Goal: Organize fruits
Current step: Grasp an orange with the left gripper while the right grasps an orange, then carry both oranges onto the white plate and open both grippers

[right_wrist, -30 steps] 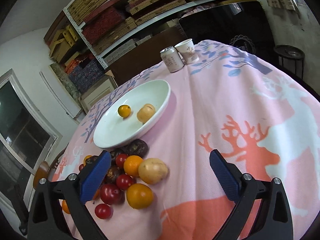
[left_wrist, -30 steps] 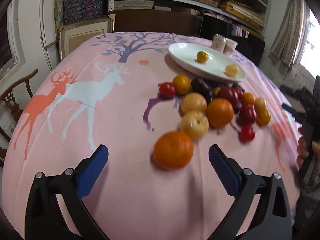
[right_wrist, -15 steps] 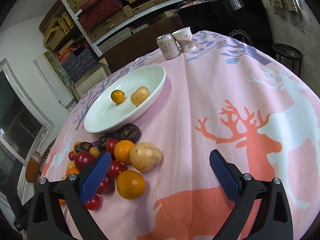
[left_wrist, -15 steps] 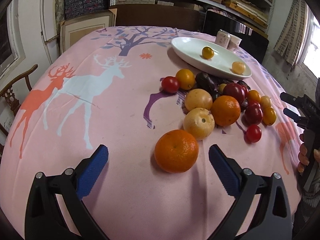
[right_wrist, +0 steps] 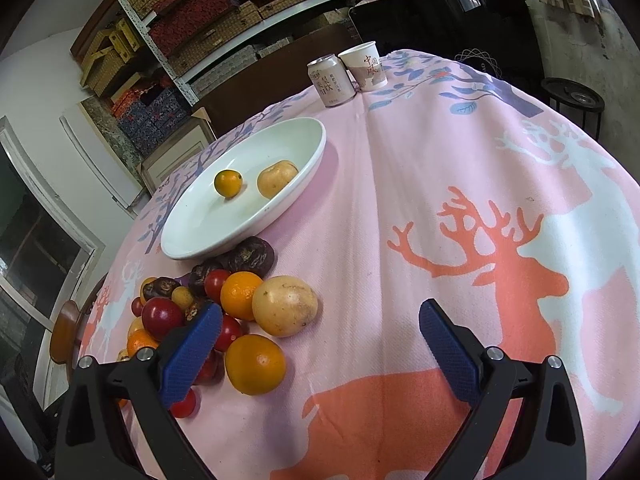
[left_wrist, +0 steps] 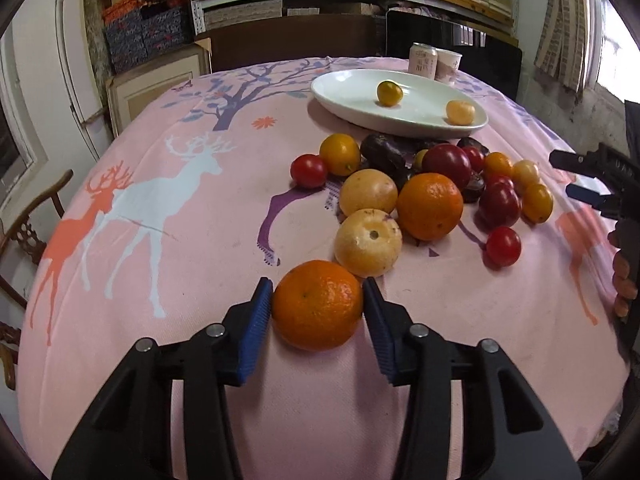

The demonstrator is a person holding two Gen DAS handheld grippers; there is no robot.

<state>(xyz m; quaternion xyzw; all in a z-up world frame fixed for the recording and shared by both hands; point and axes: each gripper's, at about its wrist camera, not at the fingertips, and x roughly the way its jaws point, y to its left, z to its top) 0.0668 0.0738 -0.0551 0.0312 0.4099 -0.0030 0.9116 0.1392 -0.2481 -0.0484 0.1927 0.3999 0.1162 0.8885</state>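
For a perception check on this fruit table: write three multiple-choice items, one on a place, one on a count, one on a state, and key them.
1. Where do the can and paper cup stand?
A. On the table's far side, beyond the plate
B. In the plate
C. Among the loose fruit

2. How many fruits lie in the plate?
A. None
B. Two
C. Five

3. How does the right gripper stand?
A. Shut on a tomato
B. Shut on the can
C. Open, with nothing between its pads

Key: 1 A, they stand side by side behind the plate. 2 B, a small orange and a pale yellow fruit lie there. 3 C, only cloth shows between the pads.
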